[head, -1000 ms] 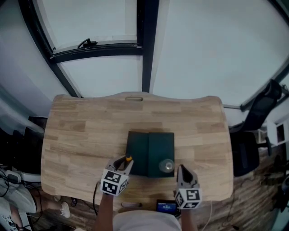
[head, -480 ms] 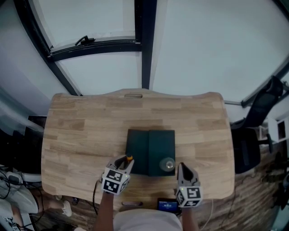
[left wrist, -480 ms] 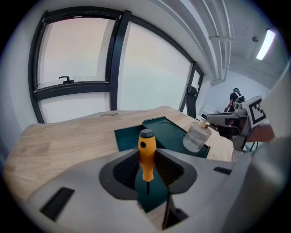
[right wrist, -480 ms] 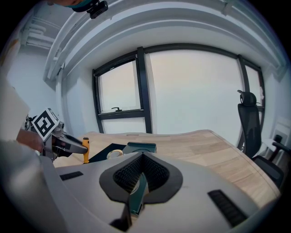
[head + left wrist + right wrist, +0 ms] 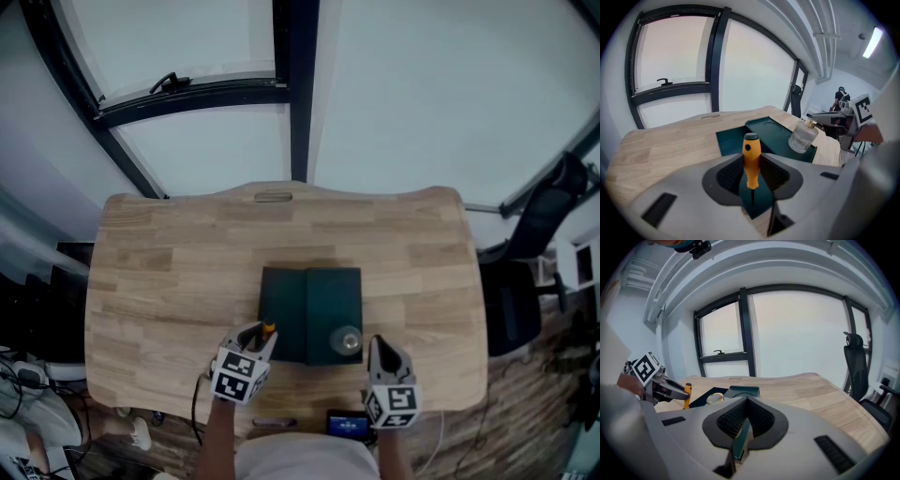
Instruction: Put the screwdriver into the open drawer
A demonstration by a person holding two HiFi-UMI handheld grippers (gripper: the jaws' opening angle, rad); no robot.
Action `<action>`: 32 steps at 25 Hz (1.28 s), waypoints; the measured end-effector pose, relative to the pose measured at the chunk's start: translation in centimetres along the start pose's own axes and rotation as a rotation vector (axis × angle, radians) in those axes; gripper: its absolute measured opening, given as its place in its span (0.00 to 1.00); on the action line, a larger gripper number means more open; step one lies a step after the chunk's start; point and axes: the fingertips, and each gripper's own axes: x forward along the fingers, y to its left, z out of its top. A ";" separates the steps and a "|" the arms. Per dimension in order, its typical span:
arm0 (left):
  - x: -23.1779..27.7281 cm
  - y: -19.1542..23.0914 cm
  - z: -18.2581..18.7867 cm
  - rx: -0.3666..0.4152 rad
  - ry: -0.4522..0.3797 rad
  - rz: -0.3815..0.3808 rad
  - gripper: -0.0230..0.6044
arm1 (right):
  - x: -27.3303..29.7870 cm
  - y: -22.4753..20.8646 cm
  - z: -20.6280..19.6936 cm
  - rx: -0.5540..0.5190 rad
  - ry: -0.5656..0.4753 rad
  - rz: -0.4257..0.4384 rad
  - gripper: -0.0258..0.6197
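An orange-handled screwdriver [image 5: 267, 330] [image 5: 751, 159] stands upright between the jaws of my left gripper [image 5: 262, 336] [image 5: 752, 177], which is shut on its handle. It hangs over the front left corner of a dark green box [image 5: 323, 298] [image 5: 774, 130] [image 5: 743, 391] in the middle of the wooden table [image 5: 178, 281]. The box's darker left half [image 5: 281, 314] looks like the open drawer. My right gripper [image 5: 377, 352] [image 5: 742, 428] is at the box's front right corner, shut on a thin green edge of it.
A small clear glass jar [image 5: 347, 342] [image 5: 803, 136] [image 5: 712, 398] with a gold neck stands on the box's front right part, between the two grippers. A black office chair [image 5: 548, 216] [image 5: 855, 362] is off the table's right side. Windows lie beyond the far edge.
Both grippers and the screwdriver stay where they were. Only the head view has drifted slightly.
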 end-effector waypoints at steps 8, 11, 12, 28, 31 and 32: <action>0.6 0.0 -0.2 -0.009 0.013 -0.010 0.22 | 0.3 -0.4 0.0 0.001 0.005 -0.003 0.04; 0.7 0.1 -0.6 -0.017 0.022 -0.014 0.22 | 0.5 -0.3 -0.1 0.002 0.009 -0.002 0.03; 0.8 0.1 -0.8 -0.020 0.025 -0.016 0.22 | 0.6 -0.2 -0.2 0.003 0.012 -0.001 0.04; 2.0 -0.4 -0.6 0.009 0.057 -0.031 0.22 | 1.4 -0.8 -0.9 0.007 0.042 -0.004 0.04; 2.1 -0.3 -0.5 0.012 0.061 -0.029 0.22 | 1.5 -0.9 -0.6 0.007 0.043 -0.006 0.04; 2.1 -0.2 -0.5 0.013 0.063 -0.027 0.22 | 1.5 -0.9 -0.6 0.006 0.045 -0.006 0.04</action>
